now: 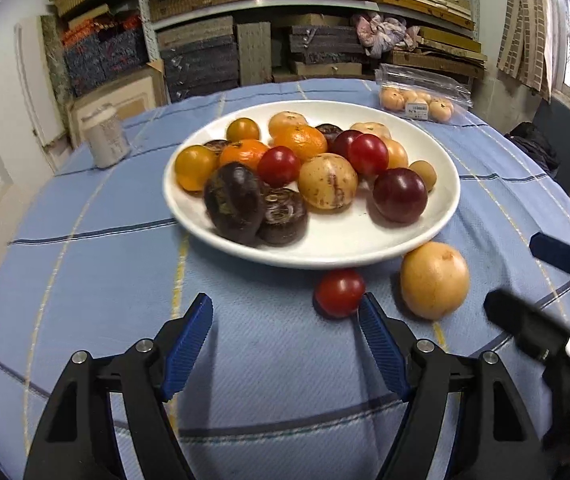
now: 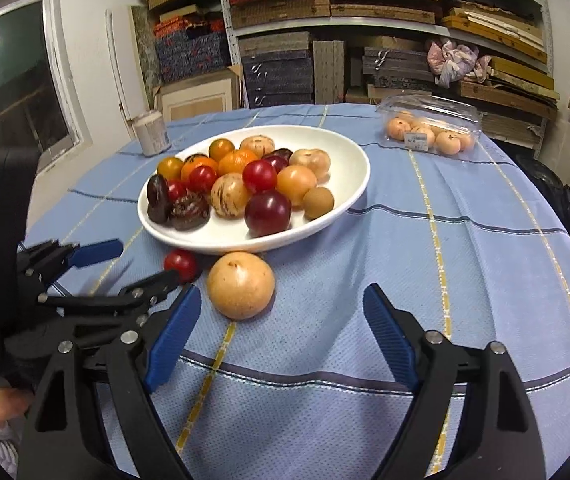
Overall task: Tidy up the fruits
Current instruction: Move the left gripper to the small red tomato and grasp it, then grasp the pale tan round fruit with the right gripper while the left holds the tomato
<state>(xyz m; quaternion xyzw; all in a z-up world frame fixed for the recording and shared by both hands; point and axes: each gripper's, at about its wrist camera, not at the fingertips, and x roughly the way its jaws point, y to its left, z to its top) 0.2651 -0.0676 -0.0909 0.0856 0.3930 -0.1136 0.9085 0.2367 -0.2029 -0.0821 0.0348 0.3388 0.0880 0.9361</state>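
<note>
A pale ribbed jar (image 1: pixel 106 140) is standing at the far left on the woven blue checked tablecloth (image 1: pixel 85 272). The left gripper (image 1: pixel 285 316) is hovering with its ridged blue fingers apart, empty. A glossy white plate (image 1: pixel 325 248) is holding smooth round fruits, red, orange and dark. A small shiny red tomato (image 1: pixel 339 292) and a matte tan round fruit (image 1: pixel 433 280) are lying on the cloth just beside its near rim. The right gripper (image 2: pixel 283 312) is also spread, holding nothing. A clear plastic clamshell (image 2: pixel 431 126) is sitting far right. Only the right view is showing a window (image 2: pixel 17 76).
</note>
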